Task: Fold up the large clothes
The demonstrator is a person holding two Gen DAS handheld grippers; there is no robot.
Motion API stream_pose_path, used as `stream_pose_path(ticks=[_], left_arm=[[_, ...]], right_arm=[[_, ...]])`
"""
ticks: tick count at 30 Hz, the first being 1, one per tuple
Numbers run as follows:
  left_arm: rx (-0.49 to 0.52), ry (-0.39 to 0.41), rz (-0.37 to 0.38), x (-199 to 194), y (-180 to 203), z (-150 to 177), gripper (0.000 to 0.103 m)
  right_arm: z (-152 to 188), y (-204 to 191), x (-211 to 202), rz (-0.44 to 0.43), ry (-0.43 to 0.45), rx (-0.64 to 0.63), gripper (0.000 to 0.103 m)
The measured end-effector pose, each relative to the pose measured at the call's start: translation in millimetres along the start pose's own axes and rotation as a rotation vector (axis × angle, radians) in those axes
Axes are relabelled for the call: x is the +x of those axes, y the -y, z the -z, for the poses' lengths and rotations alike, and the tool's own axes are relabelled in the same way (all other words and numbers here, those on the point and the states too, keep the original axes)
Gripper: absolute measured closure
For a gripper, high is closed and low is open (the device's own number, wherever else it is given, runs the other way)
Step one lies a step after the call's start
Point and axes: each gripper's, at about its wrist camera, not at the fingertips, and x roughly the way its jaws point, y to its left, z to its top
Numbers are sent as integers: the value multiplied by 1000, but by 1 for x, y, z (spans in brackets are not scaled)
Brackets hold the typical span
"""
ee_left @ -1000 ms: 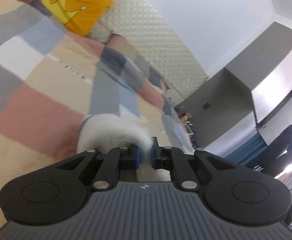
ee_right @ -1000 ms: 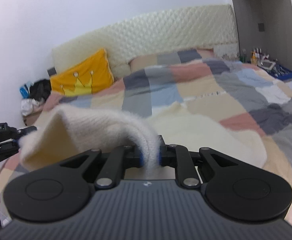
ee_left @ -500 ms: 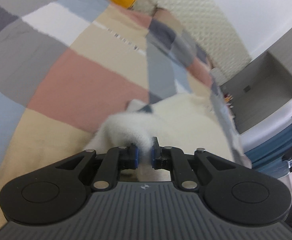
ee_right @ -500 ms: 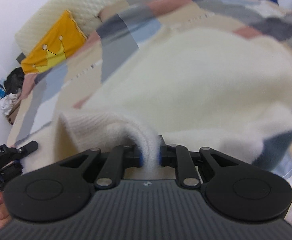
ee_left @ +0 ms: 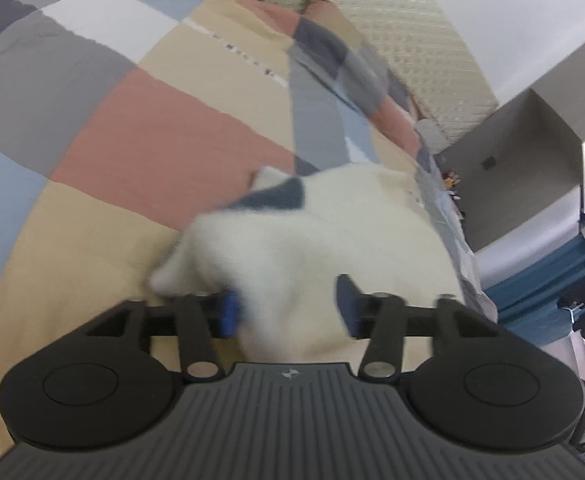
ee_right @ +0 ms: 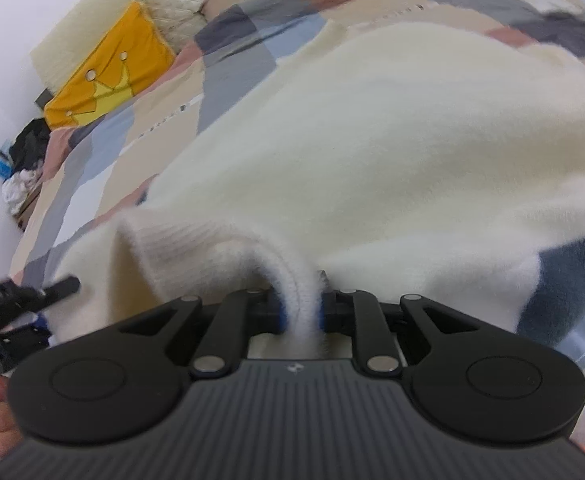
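So the count here: one fluffy cream sweater (ee_right: 372, 152), one patchwork quilt (ee_left: 132, 140) on the one bed, one yellow crown pillow (ee_right: 112, 68), two claws, left claw (ee_left: 288, 310) and right claw (ee_right: 300, 312), and one quilted headboard (ee_left: 404, 28).

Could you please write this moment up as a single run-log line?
task: fold sweater | left gripper: jaws just opened, cream sweater between, unpressed | right gripper: shut on ribbed edge | surface: patchwork bedspread

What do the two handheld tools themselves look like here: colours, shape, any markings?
Both match: the left tool and right tool have matte black ribbed bodies with a small centre logo, two round side discs, silver-pinned black linkage arms and blue-padded fingers.
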Motion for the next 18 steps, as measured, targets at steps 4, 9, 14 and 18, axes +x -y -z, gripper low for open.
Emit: stream_pose_path(ticks=[4,9,14,18], left_arm=[[73,28,-20,-23,23,14,34],[332,55,-125,-44,69,44,34],[596,40,-141,-44,107,89,34],[710,-1,-133,-26,123,114,34]], right_arm=[[0,4,0,-22,-3,14,86],[-1,7,3,-33,-12,47,86],[-1,7,3,-33,-12,51,85],[-1,10,3,-47,-17,75,85]])
